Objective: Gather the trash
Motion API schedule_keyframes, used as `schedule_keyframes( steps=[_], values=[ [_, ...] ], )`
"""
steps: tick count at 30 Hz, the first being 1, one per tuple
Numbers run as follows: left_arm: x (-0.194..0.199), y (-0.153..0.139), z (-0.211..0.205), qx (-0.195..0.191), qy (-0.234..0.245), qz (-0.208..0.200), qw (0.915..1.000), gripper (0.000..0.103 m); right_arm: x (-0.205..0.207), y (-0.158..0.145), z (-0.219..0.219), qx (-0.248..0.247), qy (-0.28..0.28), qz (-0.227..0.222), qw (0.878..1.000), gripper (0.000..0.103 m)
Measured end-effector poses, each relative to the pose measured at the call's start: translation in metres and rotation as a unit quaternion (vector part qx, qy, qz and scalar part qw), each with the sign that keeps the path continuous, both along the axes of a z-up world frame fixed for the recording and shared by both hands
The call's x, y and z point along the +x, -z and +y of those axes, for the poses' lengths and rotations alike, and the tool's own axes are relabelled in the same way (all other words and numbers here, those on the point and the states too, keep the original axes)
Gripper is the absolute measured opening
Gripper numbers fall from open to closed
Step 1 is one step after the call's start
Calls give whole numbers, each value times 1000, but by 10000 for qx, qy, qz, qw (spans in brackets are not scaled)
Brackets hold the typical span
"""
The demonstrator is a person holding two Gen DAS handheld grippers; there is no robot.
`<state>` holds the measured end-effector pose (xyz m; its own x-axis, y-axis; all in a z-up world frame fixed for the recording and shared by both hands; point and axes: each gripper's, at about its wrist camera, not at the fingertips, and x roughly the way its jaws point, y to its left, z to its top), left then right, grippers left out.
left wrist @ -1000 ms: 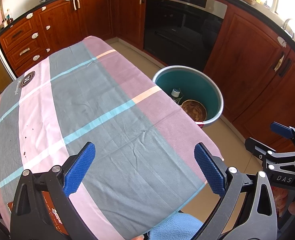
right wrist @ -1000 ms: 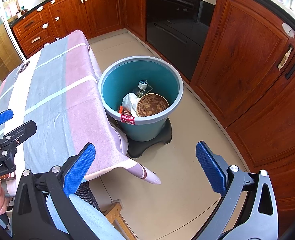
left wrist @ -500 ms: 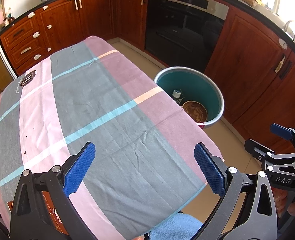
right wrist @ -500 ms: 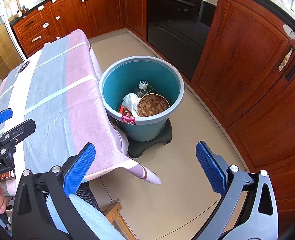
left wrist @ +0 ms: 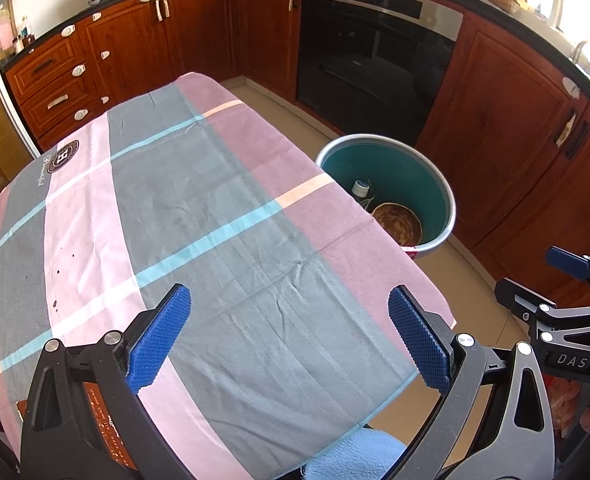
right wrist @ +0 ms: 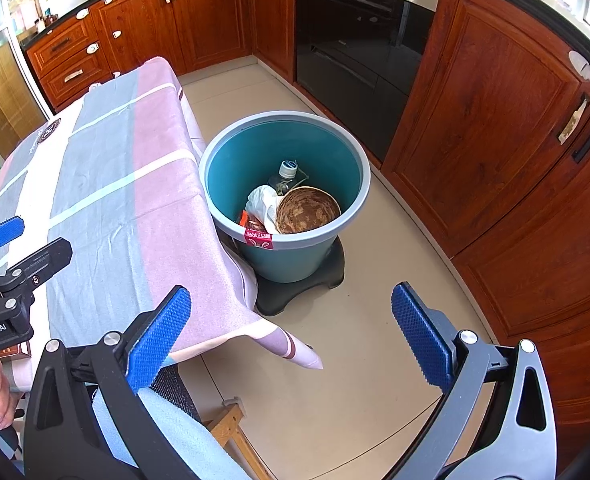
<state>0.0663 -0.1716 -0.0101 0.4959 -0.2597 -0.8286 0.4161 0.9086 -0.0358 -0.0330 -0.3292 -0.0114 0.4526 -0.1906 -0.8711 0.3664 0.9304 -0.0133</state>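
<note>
A teal trash bin (right wrist: 287,256) stands on the floor at the table's right side, also seen as the bin (left wrist: 431,176) past the cloth's edge. Inside lie a brown paper bowl (right wrist: 309,210), a white crumpled bag (right wrist: 261,204), a capped bottle (right wrist: 285,172) and a red wrapper (right wrist: 249,222). My left gripper (left wrist: 289,336) hangs open over the near end of the checked tablecloth (left wrist: 199,208), holding nothing. My right gripper (right wrist: 291,336) is open above the floor, nearer than the bin, also empty. No loose trash shows on the cloth.
Red-brown kitchen cabinets (right wrist: 491,120) and a black oven (right wrist: 355,44) line the far and right sides. A black base (right wrist: 295,292) sits under the bin. A wooden stool corner (right wrist: 231,420) and blue cloth (left wrist: 355,456) lie below the grippers. Beige floor (right wrist: 375,360) surrounds the bin.
Both views have shifted slightly, as if the grippers drew back a little from the table and bin. Both grippers stay open and empty.
</note>
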Motion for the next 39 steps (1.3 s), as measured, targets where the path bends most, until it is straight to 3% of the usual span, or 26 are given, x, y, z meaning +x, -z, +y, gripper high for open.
schedule_keyframes(
  steps=[39],
  values=[
    [5, 4, 6, 132, -252, 180, 9994, 99, 13, -5, 1, -90, -146, 23, 9998, 96]
  ],
)
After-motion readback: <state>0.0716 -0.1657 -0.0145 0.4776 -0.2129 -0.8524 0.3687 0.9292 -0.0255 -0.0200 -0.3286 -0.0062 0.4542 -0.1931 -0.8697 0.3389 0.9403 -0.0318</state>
